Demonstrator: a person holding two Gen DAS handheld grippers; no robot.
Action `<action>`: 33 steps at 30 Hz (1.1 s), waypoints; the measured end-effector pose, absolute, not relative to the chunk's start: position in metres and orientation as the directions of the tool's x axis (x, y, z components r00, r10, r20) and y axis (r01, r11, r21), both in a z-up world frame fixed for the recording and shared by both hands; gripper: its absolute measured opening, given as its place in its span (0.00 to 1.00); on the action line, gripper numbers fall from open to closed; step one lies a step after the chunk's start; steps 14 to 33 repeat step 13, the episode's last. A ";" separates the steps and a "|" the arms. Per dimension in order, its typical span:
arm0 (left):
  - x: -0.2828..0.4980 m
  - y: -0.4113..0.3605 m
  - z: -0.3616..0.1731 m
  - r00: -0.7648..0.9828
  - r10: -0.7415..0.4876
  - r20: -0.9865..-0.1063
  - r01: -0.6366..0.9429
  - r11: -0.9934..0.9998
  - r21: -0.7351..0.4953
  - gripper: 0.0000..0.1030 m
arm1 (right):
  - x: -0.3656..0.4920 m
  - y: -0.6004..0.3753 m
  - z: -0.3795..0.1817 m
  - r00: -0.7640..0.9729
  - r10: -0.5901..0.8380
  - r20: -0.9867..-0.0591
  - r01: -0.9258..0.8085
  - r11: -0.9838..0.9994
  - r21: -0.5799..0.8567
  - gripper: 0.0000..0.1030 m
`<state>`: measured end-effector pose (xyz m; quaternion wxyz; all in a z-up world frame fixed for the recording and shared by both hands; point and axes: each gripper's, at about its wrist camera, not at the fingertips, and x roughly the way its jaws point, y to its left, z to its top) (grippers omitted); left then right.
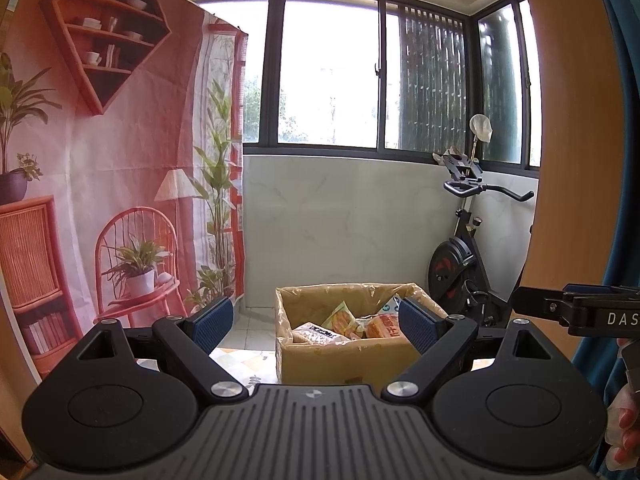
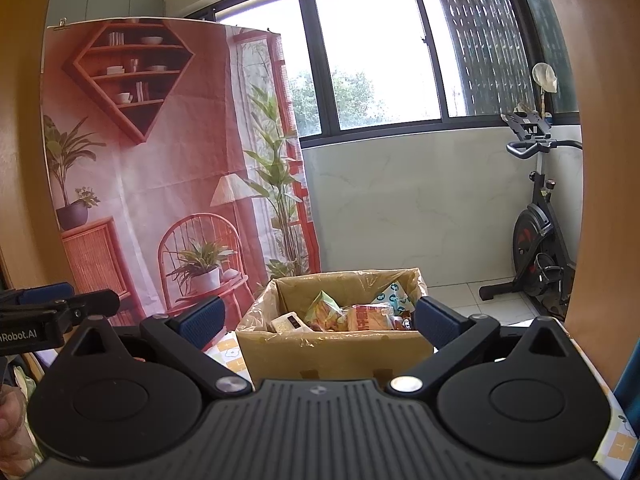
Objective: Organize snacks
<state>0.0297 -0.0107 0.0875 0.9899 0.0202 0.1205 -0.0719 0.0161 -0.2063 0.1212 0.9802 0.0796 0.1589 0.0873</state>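
A cardboard box (image 1: 344,362) lined with clear plastic stands ahead of both grippers; it also shows in the right wrist view (image 2: 332,354). Inside lie several snack packets: a green-orange bag (image 1: 341,316), an orange packet (image 1: 386,326) and a white packet (image 1: 316,334); the right wrist view shows the green-orange bag (image 2: 322,308) and the orange packet (image 2: 370,316). My left gripper (image 1: 316,326) is open and empty, short of the box. My right gripper (image 2: 320,318) is open and empty, also short of the box. Each gripper shows at the edge of the other's view.
The box stands on a patterned cloth (image 2: 228,354). A printed backdrop (image 1: 120,160) hangs at the left. An exercise bike (image 1: 464,264) stands at the right by a white wall under windows. Orange wooden edges (image 1: 572,120) frame both views.
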 end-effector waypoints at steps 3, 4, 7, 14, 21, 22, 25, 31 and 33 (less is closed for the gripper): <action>0.030 -0.009 0.088 0.960 -0.141 -0.242 0.149 0.989 0.014 0.89 | 0.016 -0.207 0.122 0.935 0.195 -0.296 -0.145 0.972 0.182 1.00; 0.029 -0.009 0.088 0.960 -0.142 -0.241 0.149 0.989 0.011 0.89 | 0.016 -0.208 0.122 0.935 0.196 -0.296 -0.146 0.972 0.182 1.00; 0.029 -0.008 0.088 0.961 -0.142 -0.237 0.149 0.989 0.011 0.89 | 0.016 -0.208 0.122 0.935 0.197 -0.295 -0.148 0.972 0.181 1.00; 0.028 -0.007 0.086 0.961 -0.144 -0.234 0.151 0.989 0.010 0.89 | 0.015 -0.208 0.122 0.936 0.198 -0.292 -0.150 0.972 0.179 1.00; 0.028 -0.007 0.086 0.961 -0.144 -0.234 0.151 0.989 0.010 0.89 | 0.015 -0.208 0.122 0.936 0.198 -0.292 -0.150 0.972 0.179 1.00; 0.028 -0.007 0.086 0.961 -0.144 -0.234 0.151 0.989 0.010 0.89 | 0.015 -0.208 0.122 0.936 0.198 -0.292 -0.150 0.972 0.179 1.00; 0.028 -0.007 0.086 0.961 -0.144 -0.234 0.151 0.989 0.010 0.89 | 0.015 -0.208 0.122 0.936 0.198 -0.292 -0.150 0.972 0.179 1.00; 0.028 -0.007 0.086 0.961 -0.144 -0.234 0.151 0.989 0.010 0.89 | 0.015 -0.208 0.122 0.936 0.198 -0.292 -0.150 0.972 0.179 1.00; 0.028 -0.007 0.086 0.961 -0.144 -0.234 0.151 0.989 0.010 0.89 | 0.015 -0.208 0.122 0.936 0.198 -0.292 -0.150 0.972 0.179 1.00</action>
